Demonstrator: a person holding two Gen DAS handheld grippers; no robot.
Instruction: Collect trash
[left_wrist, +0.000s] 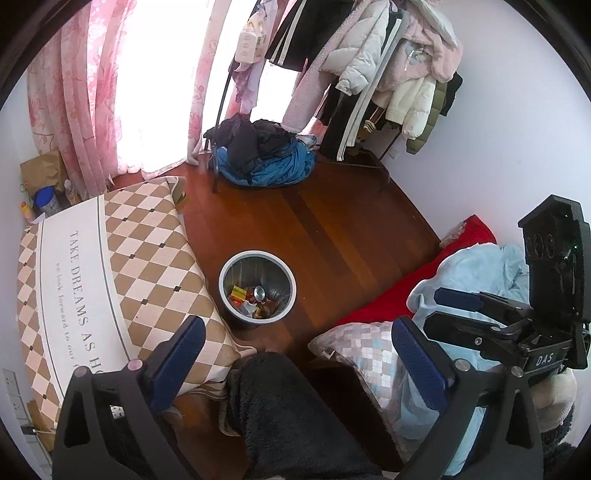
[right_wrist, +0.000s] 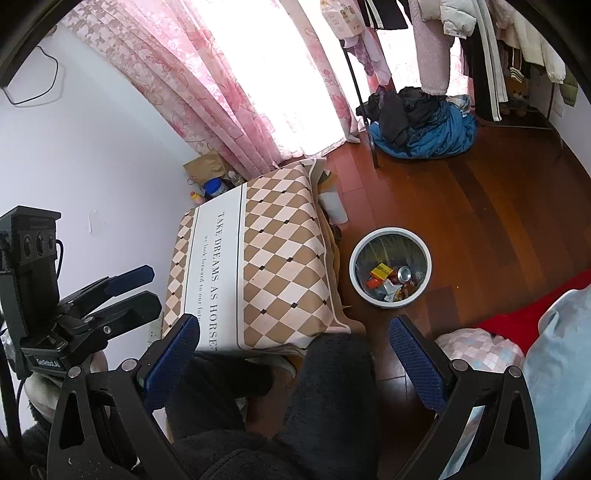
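Left wrist view is showing the bin (left_wrist: 257, 286) being looked down on from above, standing on the wood floor (left_wrist: 332, 229) between the checked cushion (left_wrist: 122, 266) and the red blanket (left_wrist: 424, 280). Inside it, a can (left_wrist: 260, 292), a yellow wrapper (left_wrist: 238, 293) and scraps are being seen. Both tools are being held wide open and empty: the left tool (left_wrist: 295, 354) and the right tool (right_wrist: 295, 354), each well above the bin. By the look of it the bin is light, thin-walled and smooth, so the stiff rim is being judged the best hold; the loose trash is likely to shift if tilted.
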